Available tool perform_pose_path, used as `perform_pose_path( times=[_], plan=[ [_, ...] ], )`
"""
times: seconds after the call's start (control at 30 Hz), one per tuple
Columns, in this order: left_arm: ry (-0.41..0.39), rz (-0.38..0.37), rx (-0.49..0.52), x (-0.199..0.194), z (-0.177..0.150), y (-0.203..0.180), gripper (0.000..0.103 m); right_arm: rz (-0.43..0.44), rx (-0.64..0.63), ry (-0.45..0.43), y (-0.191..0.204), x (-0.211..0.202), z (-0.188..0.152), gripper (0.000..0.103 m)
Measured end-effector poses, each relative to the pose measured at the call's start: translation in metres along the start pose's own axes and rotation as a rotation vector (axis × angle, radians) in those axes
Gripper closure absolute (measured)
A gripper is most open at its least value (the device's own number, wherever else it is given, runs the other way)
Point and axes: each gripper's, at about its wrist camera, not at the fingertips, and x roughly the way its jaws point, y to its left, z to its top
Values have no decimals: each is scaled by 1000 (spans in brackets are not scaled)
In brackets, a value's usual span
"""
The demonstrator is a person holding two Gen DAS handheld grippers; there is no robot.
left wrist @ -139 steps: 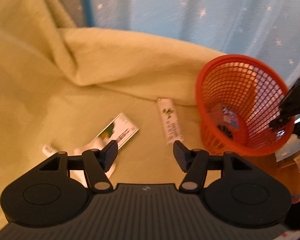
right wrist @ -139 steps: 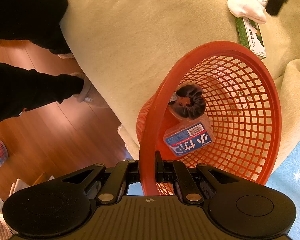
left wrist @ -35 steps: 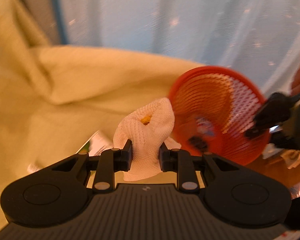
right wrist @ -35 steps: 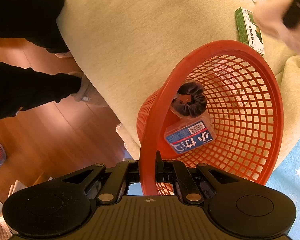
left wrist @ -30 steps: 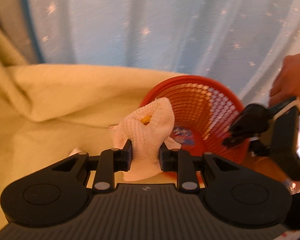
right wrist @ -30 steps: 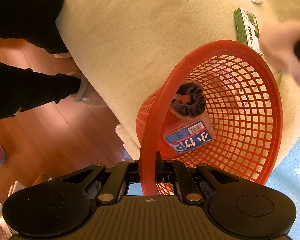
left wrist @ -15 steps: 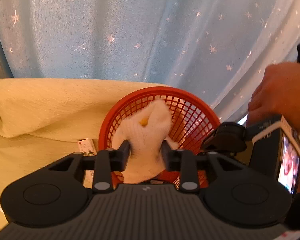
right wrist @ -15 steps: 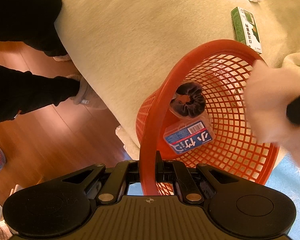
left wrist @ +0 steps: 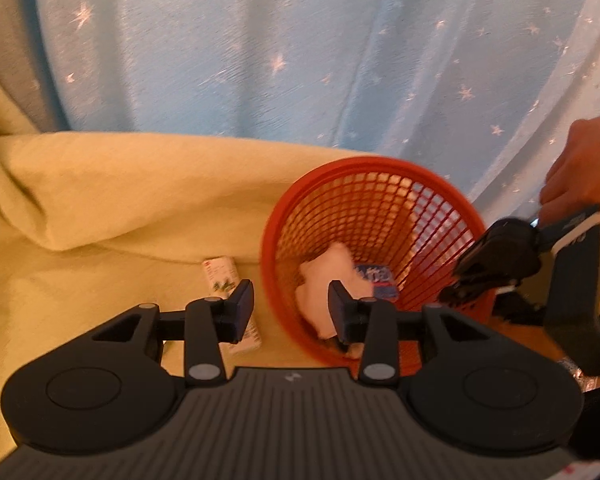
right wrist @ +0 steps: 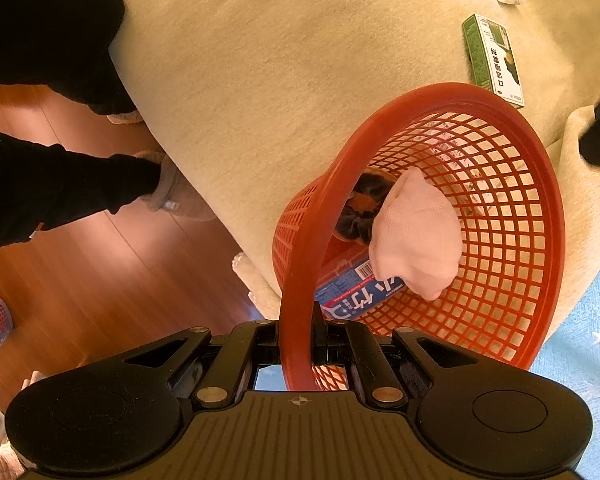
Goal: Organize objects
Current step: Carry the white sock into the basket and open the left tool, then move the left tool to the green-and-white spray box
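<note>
White sock in the basket; left tool empty, right tool pinching the rim.

Left gripper [left wrist: 291, 311] spread wide, nothing between its fingers; half a second ago it held the knitted white sock [right wrist: 416, 236], now slumped inside the red plastic mesh basket [right wrist: 540, 184] over a dark scrunchie [right wrist: 358, 210] and a blue-labelled box [right wrist: 350, 294], both partly hidden. Right gripper [right wrist: 298, 346] clamps the smooth basket rim. Cream blanket [right wrist: 300, 80] underneath.
</note>
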Motion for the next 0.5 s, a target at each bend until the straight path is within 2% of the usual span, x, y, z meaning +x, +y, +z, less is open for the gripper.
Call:
perform_pose_path(
  times=[0.3,0.5],
  plan=[
    [52,118,-30,-4,-27,26,65,-4,-4,4,1,0,1,101],
    [91,181,-48,-3,-49,43,58,0,-9,8,0,0,1,101]
  ],
)
